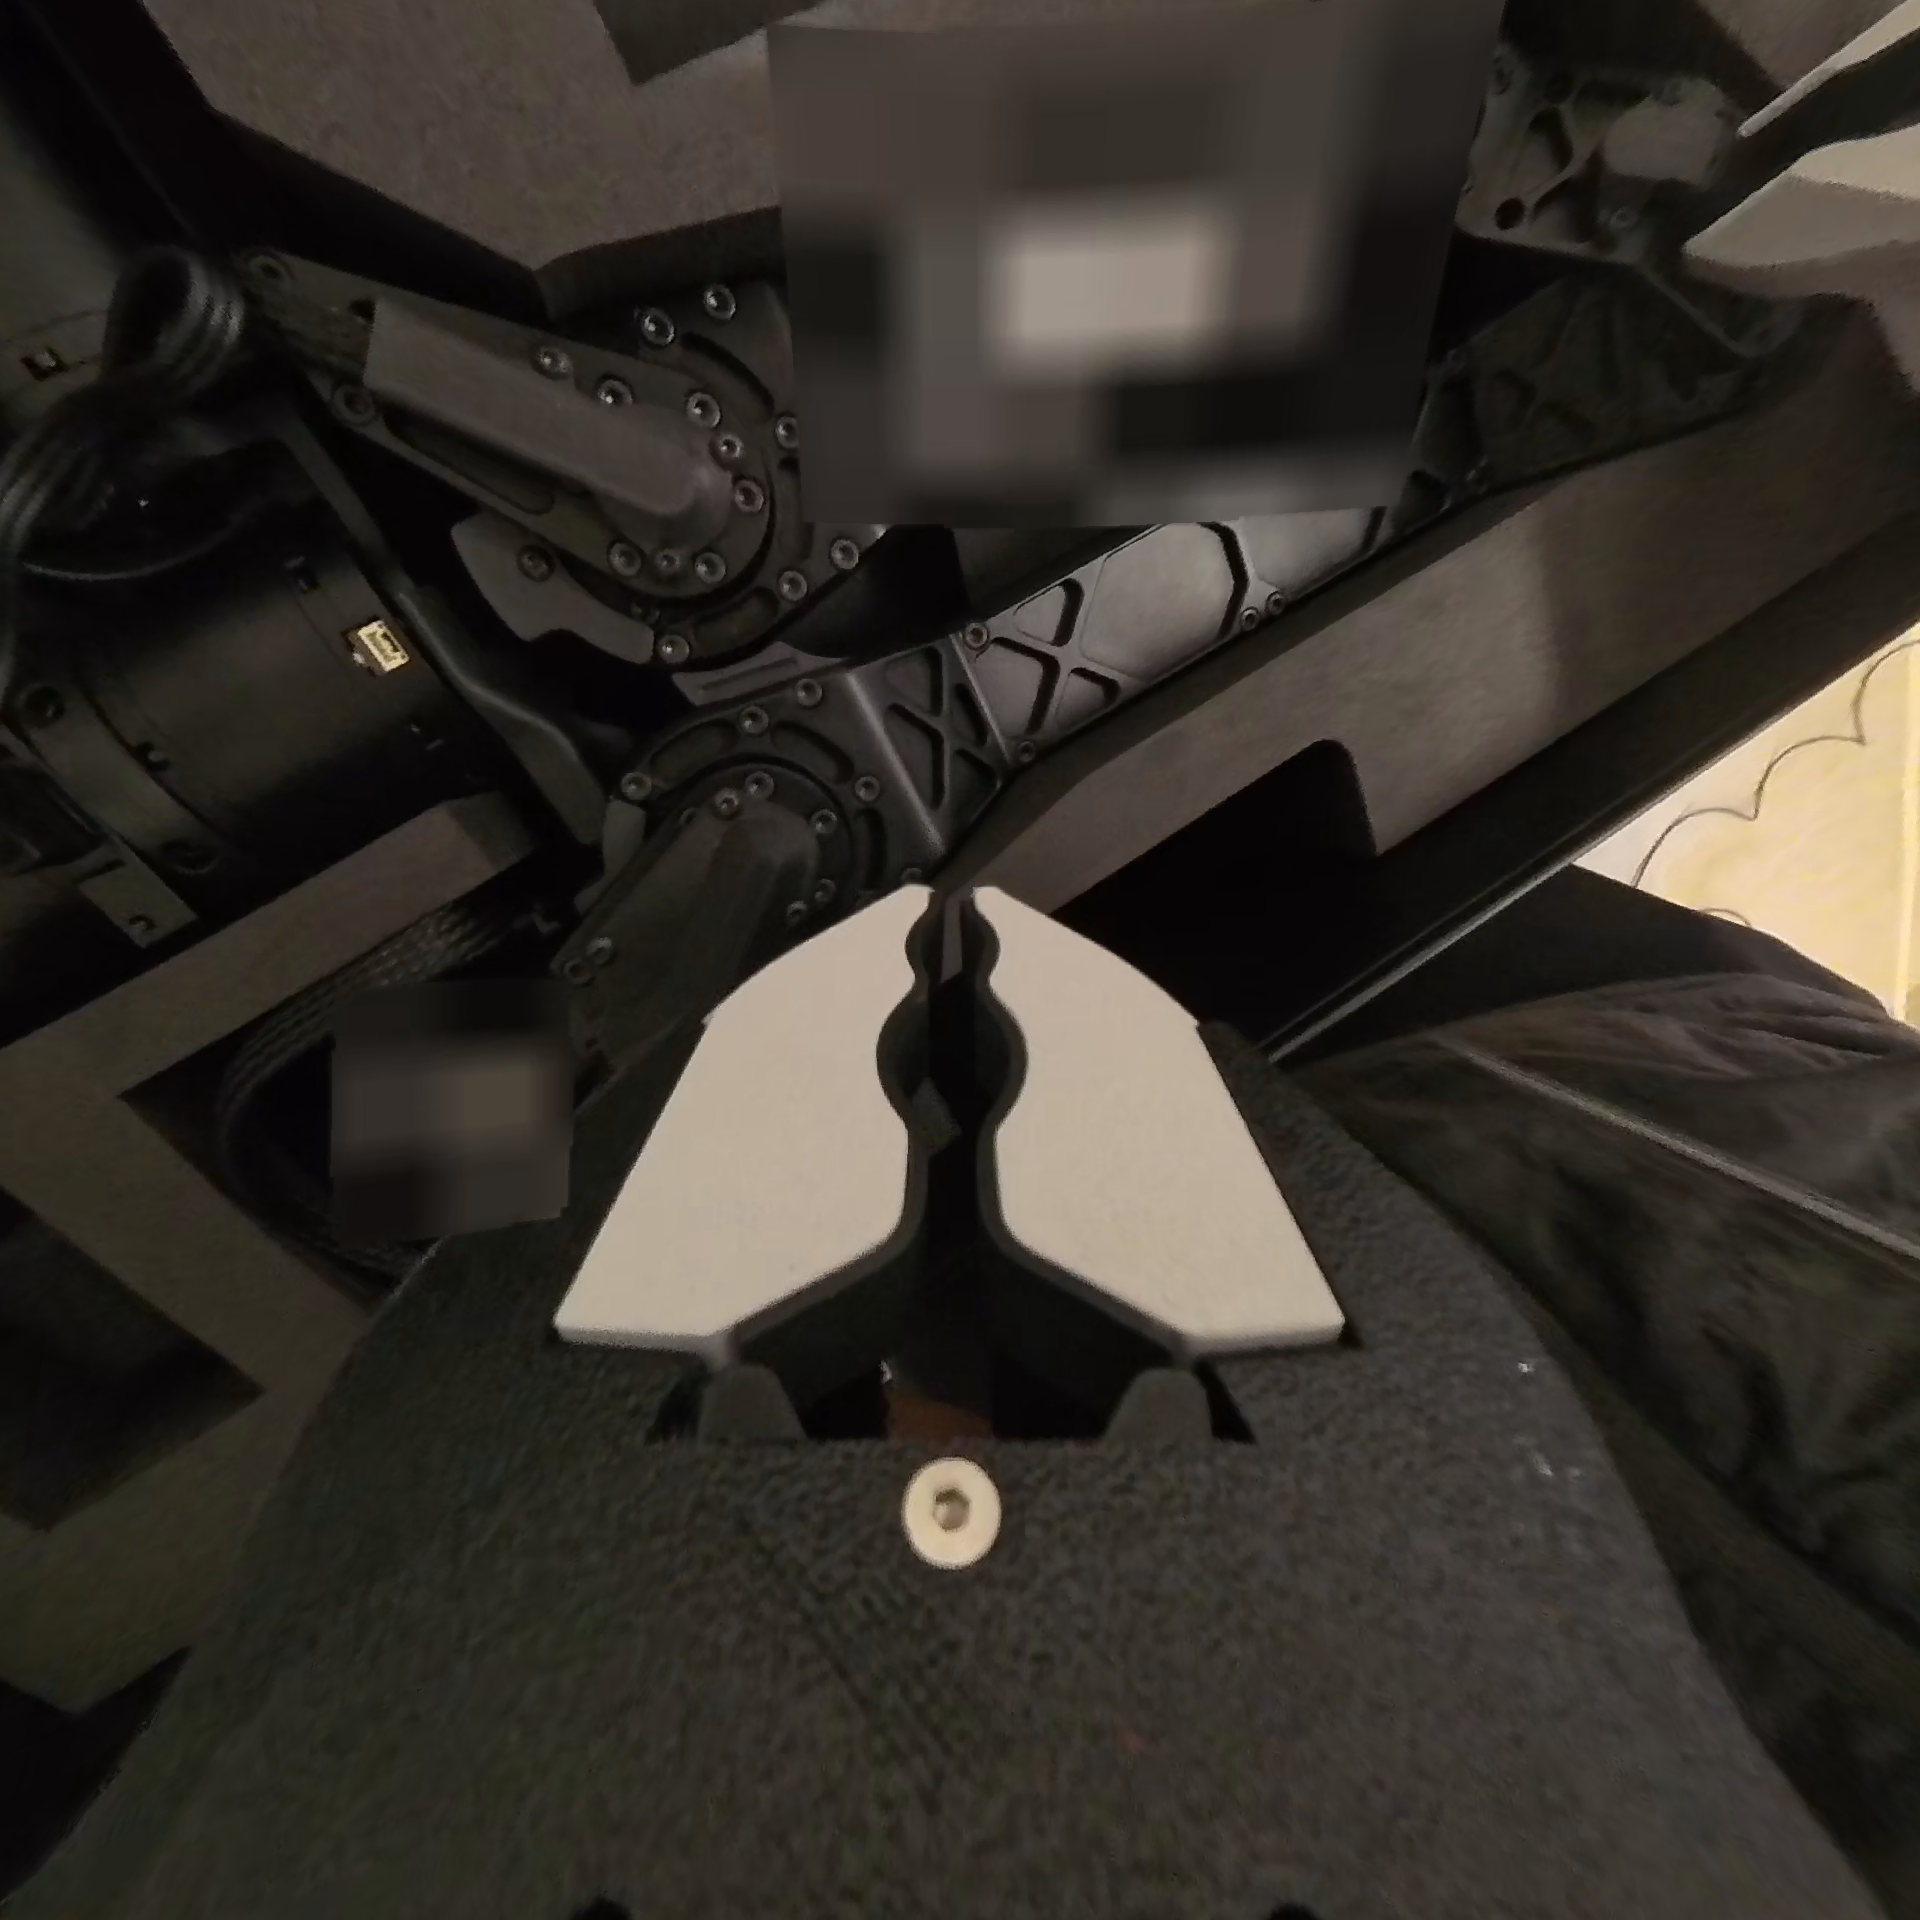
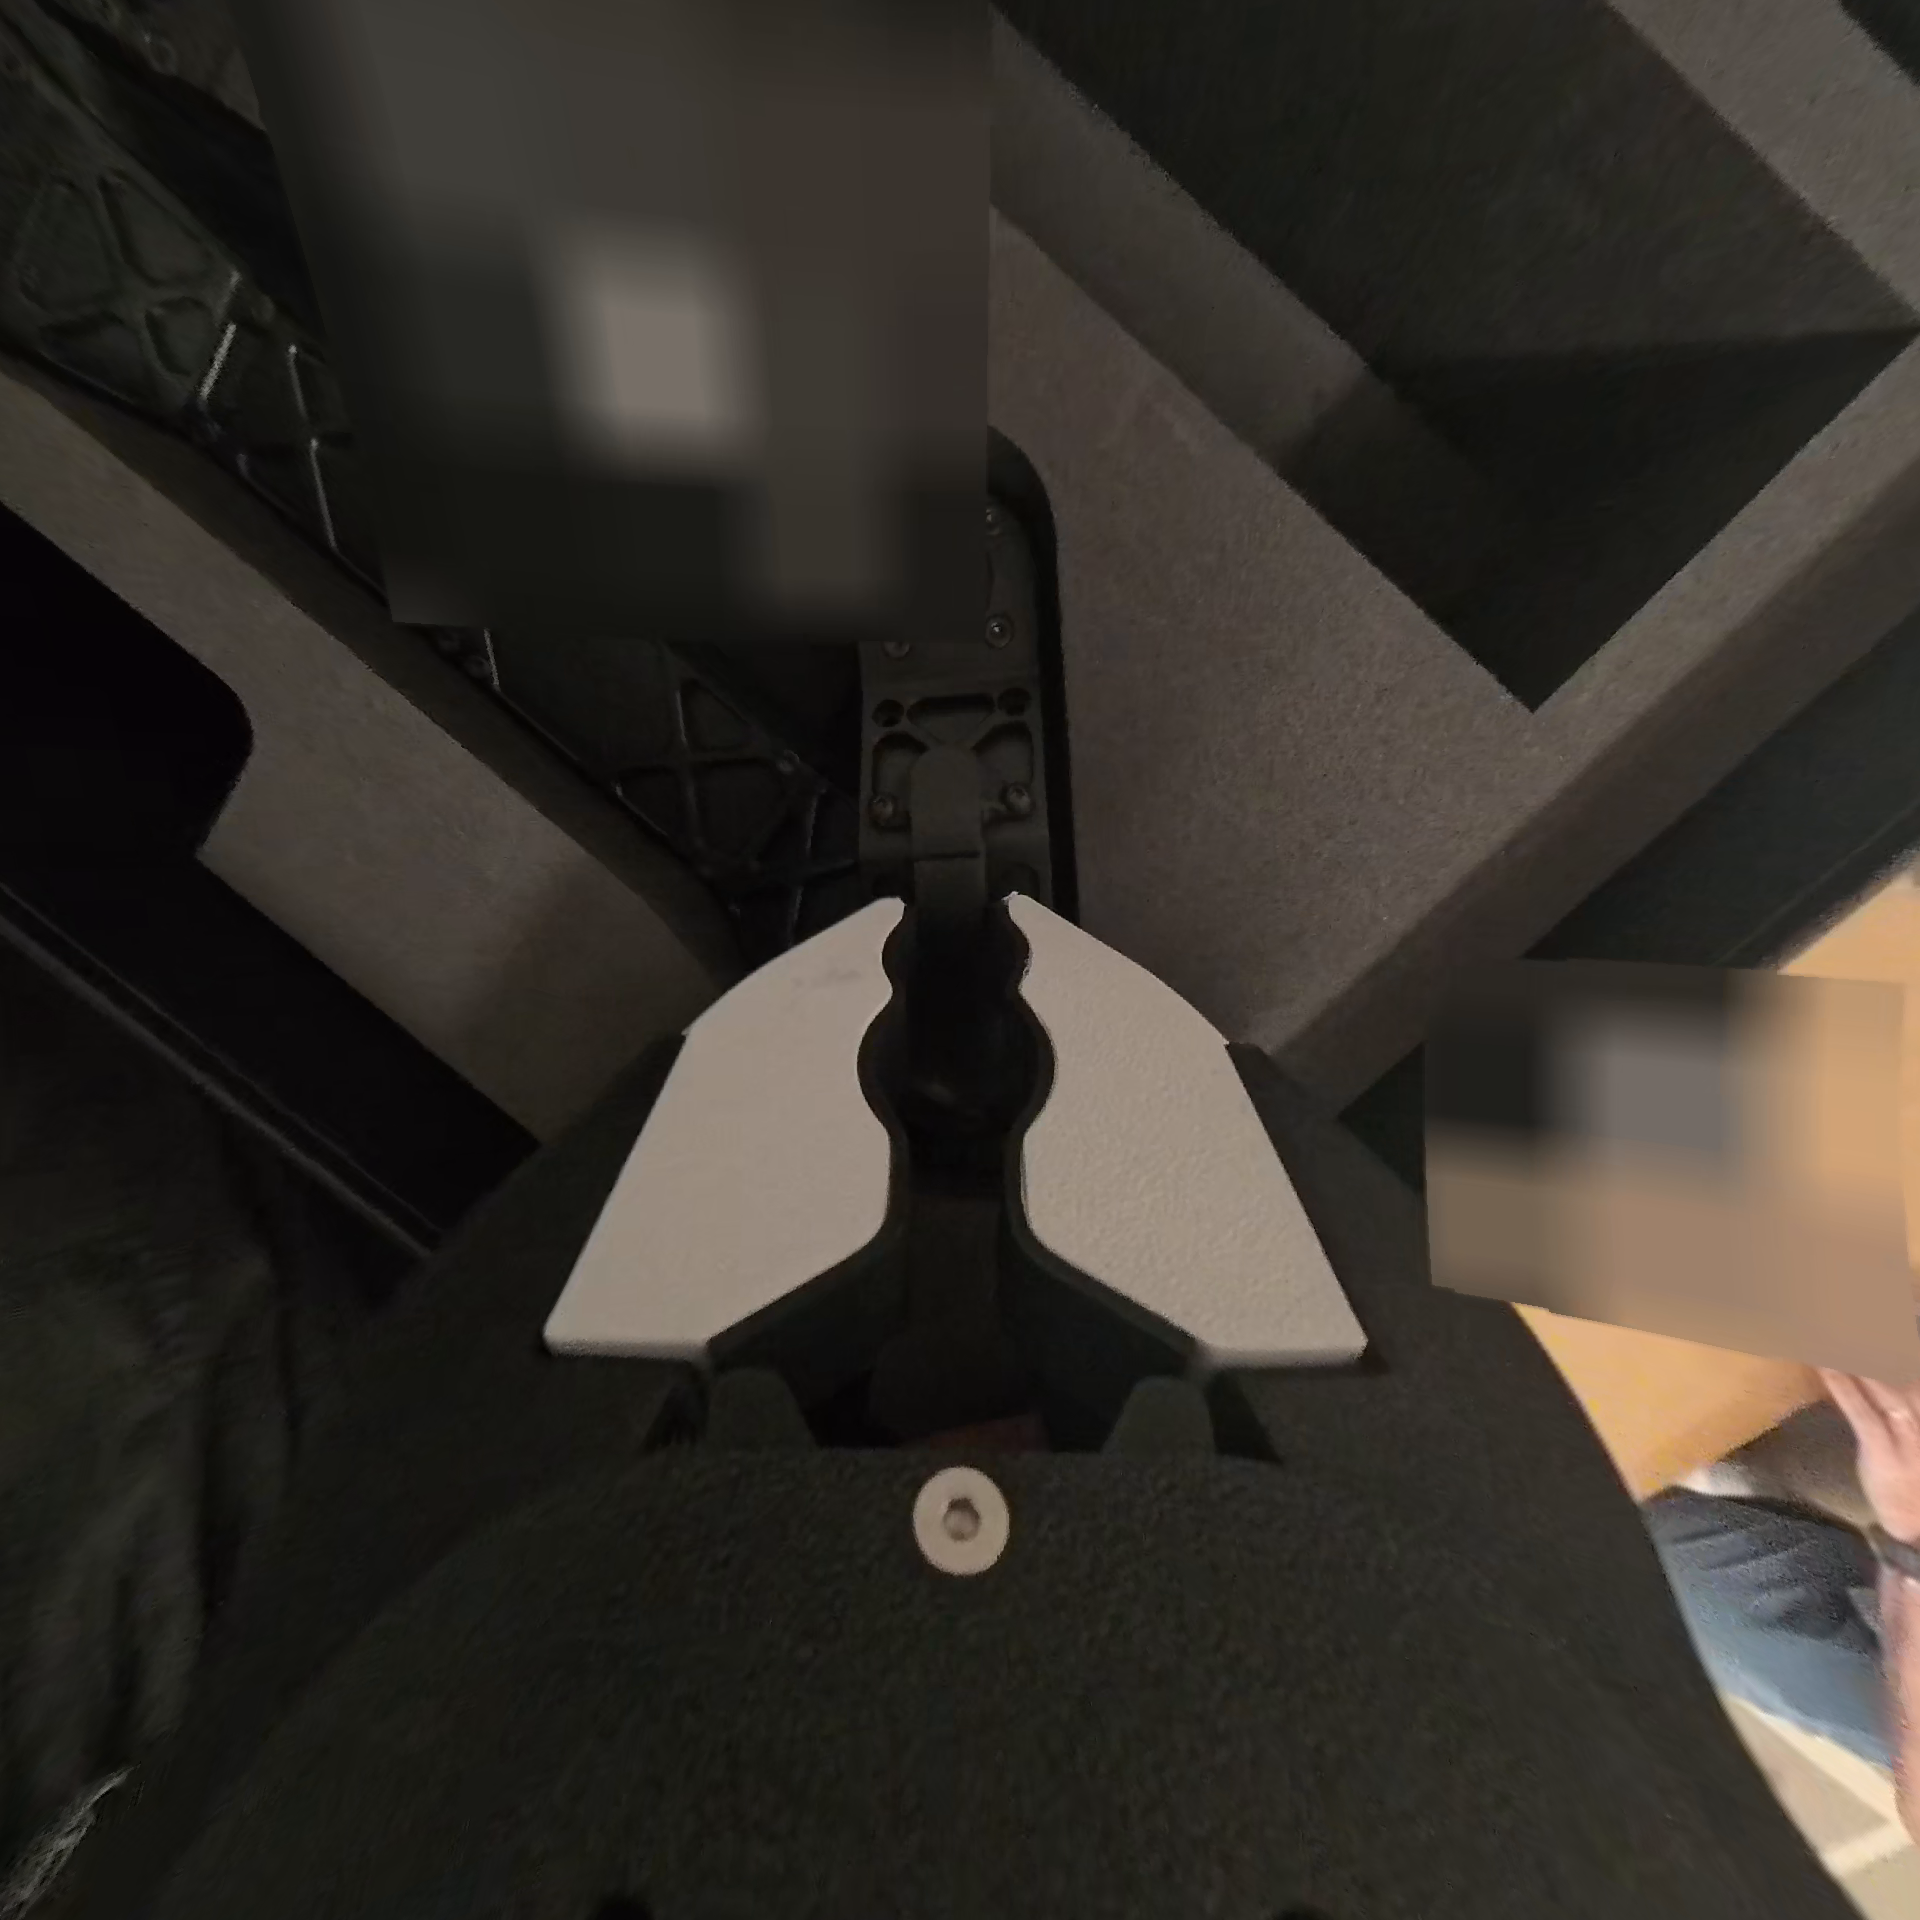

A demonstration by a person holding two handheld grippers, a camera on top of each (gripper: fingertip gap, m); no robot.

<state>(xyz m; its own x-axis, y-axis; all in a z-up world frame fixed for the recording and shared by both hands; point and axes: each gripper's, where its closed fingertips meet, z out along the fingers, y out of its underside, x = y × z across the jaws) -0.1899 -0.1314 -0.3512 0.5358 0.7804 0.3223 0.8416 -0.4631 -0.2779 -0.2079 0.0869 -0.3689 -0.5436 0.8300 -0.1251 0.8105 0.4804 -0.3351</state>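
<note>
In the left wrist view my left gripper (image 1: 951,896) has its white fingers (image 1: 790,1132) closed, with only a thin slit between the tips. It is nearest a black bolted round joint (image 1: 769,821) of a black machine lying in dark grey foam (image 1: 1455,644). I see nothing clearly held. In the right wrist view my right gripper (image 2: 951,902) is shut on a narrow black tab (image 2: 943,831). The tab sticks out from a black ribbed bracket (image 2: 951,717) and runs down between the fingers (image 2: 1132,1143). The bracket sits in a slot of the foam (image 2: 1247,675).
A second bolted joint (image 1: 686,488) and a lattice-ribbed link (image 1: 1049,665) lie in the foam cut-outs. Black fabric (image 1: 1610,1195) is at the right, with a braided cable (image 1: 447,935) lower left. A person's hand (image 2: 1881,1434) and a wooden floor (image 2: 1683,1382) show at the lower right. To the foam (image 2: 1247,675): right tips about 5 cm, left tips about 25 cm.
</note>
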